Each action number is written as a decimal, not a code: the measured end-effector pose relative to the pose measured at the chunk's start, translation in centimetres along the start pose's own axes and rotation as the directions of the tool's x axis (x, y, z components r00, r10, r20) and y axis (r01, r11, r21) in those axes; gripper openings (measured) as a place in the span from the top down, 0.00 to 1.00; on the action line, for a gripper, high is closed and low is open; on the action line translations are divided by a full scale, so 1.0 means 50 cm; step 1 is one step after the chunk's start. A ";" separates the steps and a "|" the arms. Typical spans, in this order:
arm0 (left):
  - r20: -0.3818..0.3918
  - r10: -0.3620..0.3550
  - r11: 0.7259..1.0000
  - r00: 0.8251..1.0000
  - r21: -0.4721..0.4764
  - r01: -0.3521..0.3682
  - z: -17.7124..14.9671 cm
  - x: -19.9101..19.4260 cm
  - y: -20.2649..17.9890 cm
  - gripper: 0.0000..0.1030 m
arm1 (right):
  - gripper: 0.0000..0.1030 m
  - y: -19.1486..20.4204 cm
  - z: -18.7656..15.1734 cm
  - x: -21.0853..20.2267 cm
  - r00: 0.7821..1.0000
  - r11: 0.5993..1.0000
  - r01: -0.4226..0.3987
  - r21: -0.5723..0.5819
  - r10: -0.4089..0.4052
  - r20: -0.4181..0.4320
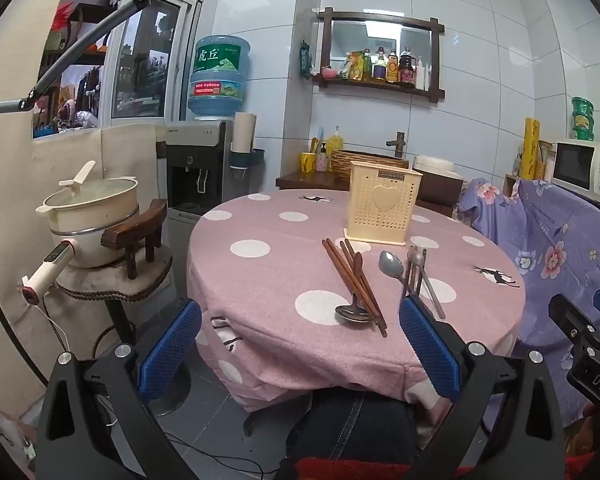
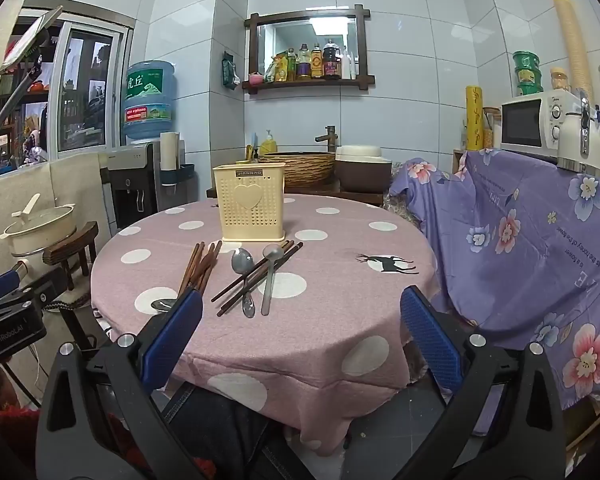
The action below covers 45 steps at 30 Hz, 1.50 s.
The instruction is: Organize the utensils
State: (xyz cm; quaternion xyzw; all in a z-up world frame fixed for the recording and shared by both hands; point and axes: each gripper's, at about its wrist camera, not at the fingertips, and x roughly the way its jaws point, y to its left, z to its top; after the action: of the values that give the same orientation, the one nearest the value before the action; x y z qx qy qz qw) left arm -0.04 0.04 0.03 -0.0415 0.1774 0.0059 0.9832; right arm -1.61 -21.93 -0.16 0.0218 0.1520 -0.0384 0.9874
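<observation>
Round polka-dot tablecloth [image 2: 340,248], perforated plastic caddy [image 2: 249,204]

We see a round table [image 2: 332,344] draped in a pink cloth with white dots. On it stands a cream perforated utensil holder [image 2: 250,204], upright near the far side. In front of it lie brown chopsticks [image 2: 198,270] in two loose groups, with three metal spoons [image 2: 242,264] among them, some crossing or touching the chopsticks.
</observation>
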 end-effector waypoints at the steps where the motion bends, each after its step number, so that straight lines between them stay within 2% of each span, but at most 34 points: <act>1: 0.003 -0.006 1.000 1.000 -0.001 0.006 0.000 -0.001 0.001 0.05 | 0.05 0.000 0.000 0.000 1.000 1.000 0.000 0.000 0.000 0.001; 45: -0.003 0.000 1.000 1.000 0.016 0.000 0.008 -0.008 -0.010 0.05 | 0.05 0.005 -0.003 -0.001 1.000 1.000 -0.002 -0.001 0.002 0.002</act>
State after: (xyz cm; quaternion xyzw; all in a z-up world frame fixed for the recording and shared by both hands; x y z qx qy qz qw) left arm -0.28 -0.41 0.58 -0.0335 0.1787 0.0043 0.9833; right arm -1.70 -21.67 -0.28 0.0215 0.1510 -0.0373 0.9876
